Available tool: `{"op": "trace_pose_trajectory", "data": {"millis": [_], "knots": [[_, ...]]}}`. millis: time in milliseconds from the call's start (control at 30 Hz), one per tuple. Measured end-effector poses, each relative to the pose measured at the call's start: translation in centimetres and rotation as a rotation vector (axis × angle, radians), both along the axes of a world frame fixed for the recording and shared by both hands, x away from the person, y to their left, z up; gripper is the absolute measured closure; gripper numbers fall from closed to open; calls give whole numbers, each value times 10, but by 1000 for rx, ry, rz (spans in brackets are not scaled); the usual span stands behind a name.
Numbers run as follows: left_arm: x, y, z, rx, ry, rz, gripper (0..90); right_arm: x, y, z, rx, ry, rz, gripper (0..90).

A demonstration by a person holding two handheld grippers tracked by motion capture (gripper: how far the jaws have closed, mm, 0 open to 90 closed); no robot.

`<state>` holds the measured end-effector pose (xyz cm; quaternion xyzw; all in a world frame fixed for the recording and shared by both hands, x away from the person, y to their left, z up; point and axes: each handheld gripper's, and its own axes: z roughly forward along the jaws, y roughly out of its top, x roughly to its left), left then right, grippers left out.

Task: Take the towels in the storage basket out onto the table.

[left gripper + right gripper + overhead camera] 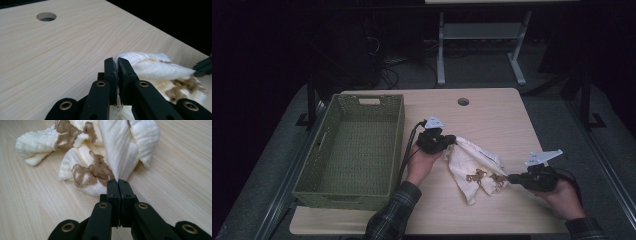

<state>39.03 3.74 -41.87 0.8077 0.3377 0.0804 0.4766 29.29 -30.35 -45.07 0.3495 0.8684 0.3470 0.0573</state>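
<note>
Lying crumpled on the wooden table (492, 115), right of the green woven basket (354, 150), is a cream cloth (472, 167) printed with brown figures; it is being pinched at two edges at once; the left gripper (451, 140) is clamped on its upper left corner, the right gripper (511, 178) on its lower right edge, both pairs of jaws pressed together on thin fabric.

To my eye the cloth is being spread for folding; doing it well likely means drawing the two held points apart evenly and keeping them low, so the slack middle is opening flat rather than twisting; a jerk could be pulling the thin hem out of either grip.

The high view is giving the whole layout, basket and both hands; the left gripper view is showing the hem caught between the jaws and the table's round cable hole (46, 16); the right gripper view is showing the brown print and the bunched folds close up.
</note>
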Motion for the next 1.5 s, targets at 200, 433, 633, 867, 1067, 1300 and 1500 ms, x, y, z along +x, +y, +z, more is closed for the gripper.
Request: {"op": "trace_pose_trajectory", "data": {"millis": [200, 433, 633, 867, 1067, 1300, 1500], "knots": [[1, -1, -7, 39, 9, 21, 676, 2, 0, 3, 18, -16, -5, 700], [-19, 4, -9, 78, 14, -1, 627, 12, -7, 17, 59, -100, -39, 749], [-27, 2, -16, 117, 20, 24, 609, 32, -6, 12, 46, -87, -63, 753], [-26, 3, -28, 179, 29, 34, 574, 46, -5, -5, 21, -4, -73, 728], [-23, 1, -36, 222, 34, 32, 695, 47, -2, -10, -5, 11, -63, 784], [-20, 2, -37, 216, 45, 57, 869, 49, -1, -13, -28, 5, -60, 879], [-16, 3, -20, 184, 20, 87, 877, 48, -7, 2, -6, -48, -71, 881]]}}
